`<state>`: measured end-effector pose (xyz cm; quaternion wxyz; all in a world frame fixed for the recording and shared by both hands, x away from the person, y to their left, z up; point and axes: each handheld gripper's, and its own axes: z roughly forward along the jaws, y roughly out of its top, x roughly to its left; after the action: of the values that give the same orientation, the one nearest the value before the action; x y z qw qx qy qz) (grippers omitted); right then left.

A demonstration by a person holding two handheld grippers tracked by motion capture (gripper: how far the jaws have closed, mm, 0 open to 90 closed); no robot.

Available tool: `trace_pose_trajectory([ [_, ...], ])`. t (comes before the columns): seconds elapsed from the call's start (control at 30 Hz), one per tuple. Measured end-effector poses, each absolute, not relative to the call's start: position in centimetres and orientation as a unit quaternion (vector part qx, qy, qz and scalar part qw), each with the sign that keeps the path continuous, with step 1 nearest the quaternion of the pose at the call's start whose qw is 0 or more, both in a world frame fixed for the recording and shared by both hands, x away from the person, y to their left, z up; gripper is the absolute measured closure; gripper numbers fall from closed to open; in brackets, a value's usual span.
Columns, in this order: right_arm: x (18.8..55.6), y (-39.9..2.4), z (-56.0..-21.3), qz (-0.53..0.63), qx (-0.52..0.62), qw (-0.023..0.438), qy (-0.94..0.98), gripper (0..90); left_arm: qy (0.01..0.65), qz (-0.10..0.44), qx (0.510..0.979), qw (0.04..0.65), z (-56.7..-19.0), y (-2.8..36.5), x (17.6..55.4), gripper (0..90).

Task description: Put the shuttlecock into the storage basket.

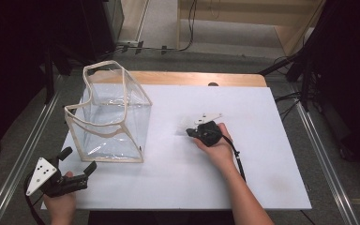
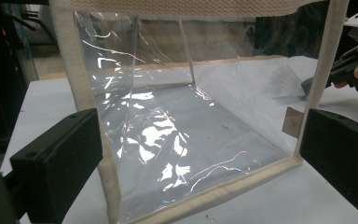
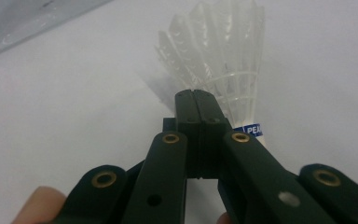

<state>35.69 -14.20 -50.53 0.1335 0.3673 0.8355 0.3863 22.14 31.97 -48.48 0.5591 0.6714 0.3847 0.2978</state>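
Shuttlecock (image 3: 223, 70) lies just beyond the right gripper's (image 3: 197, 100) closed fingers (image 3: 186, 121).

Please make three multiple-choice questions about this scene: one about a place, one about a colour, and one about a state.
1. Where does the clear bag stand?
A. on the table's left part
B. on its right part
C. on the floor

2. What colour is the bag's trim?
A. red
B. beige
C. blue

3. How are the left tongs?
A. shut
B. open
C. holding the shuttlecock

Answers:
1 A, the high view shows it left of the right tongs.
2 B, the edging is beige.
3 B, their jaws stand wide apart.
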Motion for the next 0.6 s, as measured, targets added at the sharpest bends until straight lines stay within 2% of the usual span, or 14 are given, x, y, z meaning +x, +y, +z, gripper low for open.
trace_pose_trajectory([
  [0.07, 35.7, -14.4, -50.2, 0.392, 0.365, 0.131, 0.834, 86.9, 0.385, 0.298, 0.671, 0.559, -48.5, 32.0, 22.1, 0.0],
  [0.2, 35.3, -15.0, -48.9, 0.416, 0.354, 0.133, 0.827, 71.9, 0.385, 0.298, 0.671, 0.559, -48.5, 32.0, 22.1, 0.0],
  [0.37, 35.2, -16.5, -47.5, 0.442, 0.351, 0.141, 0.813, 41.9, 0.385, 0.298, 0.671, 0.56, -48.5, 32.0, 22.1, 0.0],
  [0.43, 35.3, -16.9, -47.4, 0.446, 0.359, 0.147, 0.807, 24.6, 0.385, 0.298, 0.67, 0.56, -48.5, 32.0, 22.1, 0.0],
  [0.47, 35.3, -16.9, -47.4, 0.446, 0.359, 0.147, 0.807, 24.6, 0.385, 0.298, 0.67, 0.56, -48.5, 32.0, 22.1, 0.0],
  [0.5, 35.4, -17.0, -47.4, 0.438, 0.37, 0.148, 0.806, 2.2, 0.385, 0.298, 0.671, 0.56, -48.5, 32.0, 22.1, 0.0],
  [0.6, 35.6, -16.8, -47.6, 0.422, 0.375, 0.141, 0.813, 0.0, 0.385, 0.298, 0.671, 0.559, -48.5, 31.9, 22.1, 0.0],
])
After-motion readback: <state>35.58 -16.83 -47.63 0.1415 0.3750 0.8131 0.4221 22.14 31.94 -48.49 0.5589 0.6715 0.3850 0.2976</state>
